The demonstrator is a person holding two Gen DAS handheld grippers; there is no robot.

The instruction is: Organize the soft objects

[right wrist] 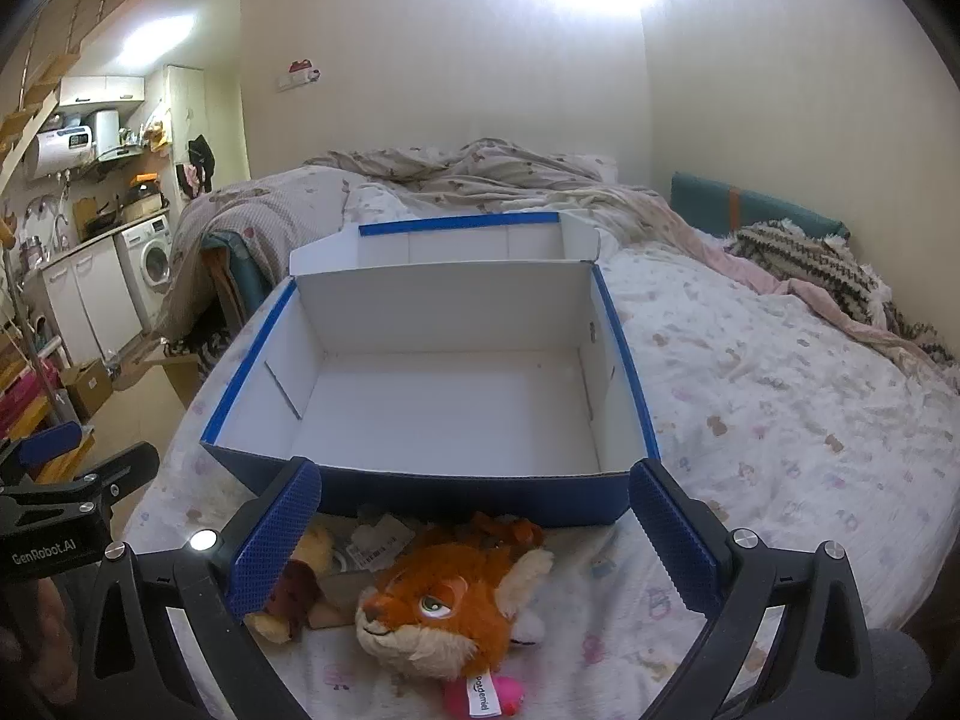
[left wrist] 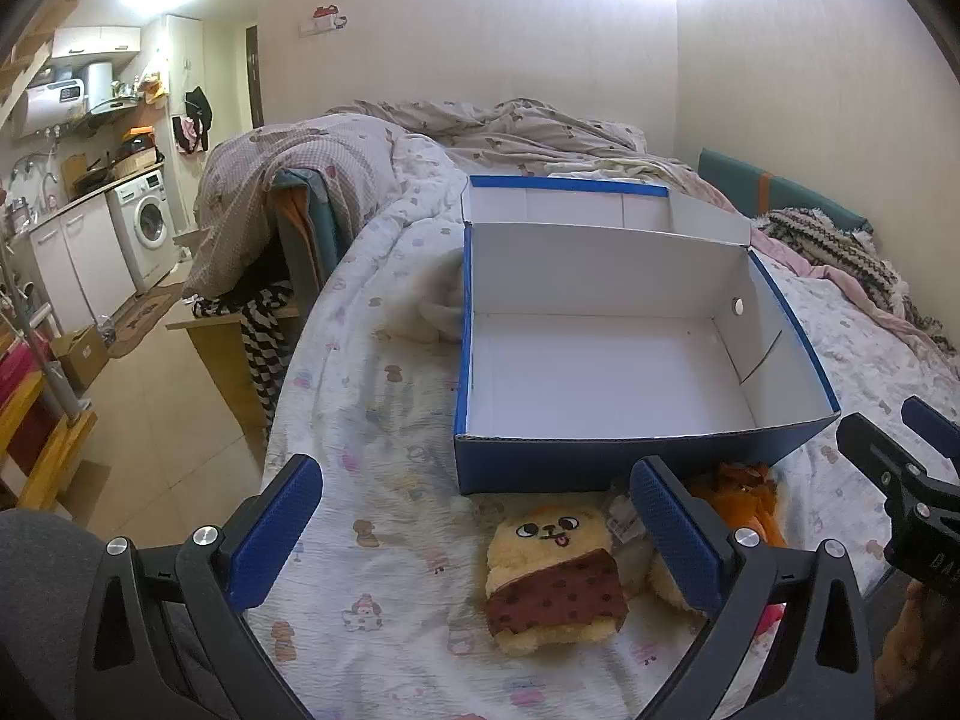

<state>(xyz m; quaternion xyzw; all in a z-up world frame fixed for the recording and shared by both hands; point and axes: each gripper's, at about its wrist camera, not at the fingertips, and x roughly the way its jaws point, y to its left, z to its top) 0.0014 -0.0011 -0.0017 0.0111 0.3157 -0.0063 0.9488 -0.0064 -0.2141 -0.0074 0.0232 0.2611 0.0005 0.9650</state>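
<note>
I see two plush toys lying on the bed just in front of the box: a yellow dog toy [left wrist: 555,582] and, beside it, an orange fox toy [right wrist: 456,606]. The blue box [left wrist: 606,360] sits open with nothing inside, its lid folded back. My left tongs [left wrist: 477,534] hang wide over the dog, gripping nothing. My right tongs [right wrist: 474,540] are spread wide above the fox. The bed [right wrist: 780,420] carries a printed sheet.
</note>
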